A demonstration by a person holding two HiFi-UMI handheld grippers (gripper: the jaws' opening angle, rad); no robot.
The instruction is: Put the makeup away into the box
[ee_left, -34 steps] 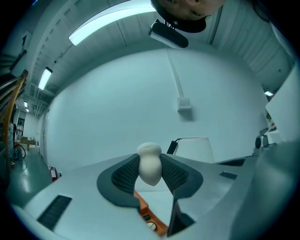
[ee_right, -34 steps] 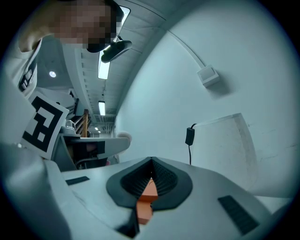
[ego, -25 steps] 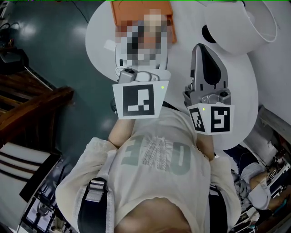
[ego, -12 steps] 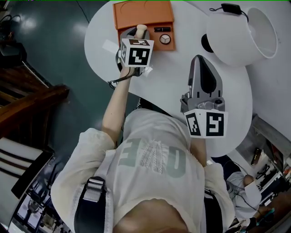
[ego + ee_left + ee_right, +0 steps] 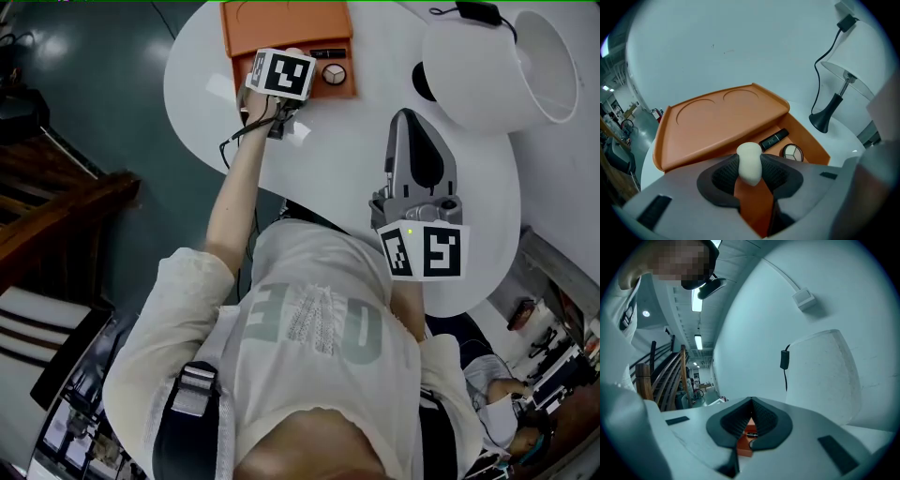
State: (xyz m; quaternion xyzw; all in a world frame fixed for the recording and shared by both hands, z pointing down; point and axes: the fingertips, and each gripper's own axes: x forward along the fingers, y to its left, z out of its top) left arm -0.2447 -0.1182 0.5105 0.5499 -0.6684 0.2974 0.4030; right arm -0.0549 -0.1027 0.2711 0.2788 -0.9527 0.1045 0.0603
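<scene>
At the bottom of the head view is the person's pale shirt (image 5: 319, 328), with both arms reaching up the frame over the white table (image 5: 337, 159).

The right gripper (image 5: 411, 116) is nearest, at centre right, hovering over bare tabletop. Its jaw tips meet and nothing is between them.

Further up, at upper centre, the left gripper (image 5: 749, 161) points steeply down over the left part of the orange box (image 5: 816, 143). Its jaws stand partly apart and are clamped on a beige sponge (image 5: 749, 157), one dark pad pressing each side. The sponge's rounded end sticks out past the pads, and the orange box floor shows under it. Whether the sponge touches the floor cannot be told.

In the box, to the right of the sponge in the left gripper view, lies a black lipstick (image 5: 773, 138). Just beside it, nearer the right wall, is a round compact (image 5: 792, 152). The lid (image 5: 717, 119) stands open behind them, showing two round hollows.

Farthest off, at upper right, a lamp (image 5: 497, 66) with a white shade stands on a black foot, well apart from the box. Its black cable (image 5: 820, 70) runs up to a plug block.
</scene>
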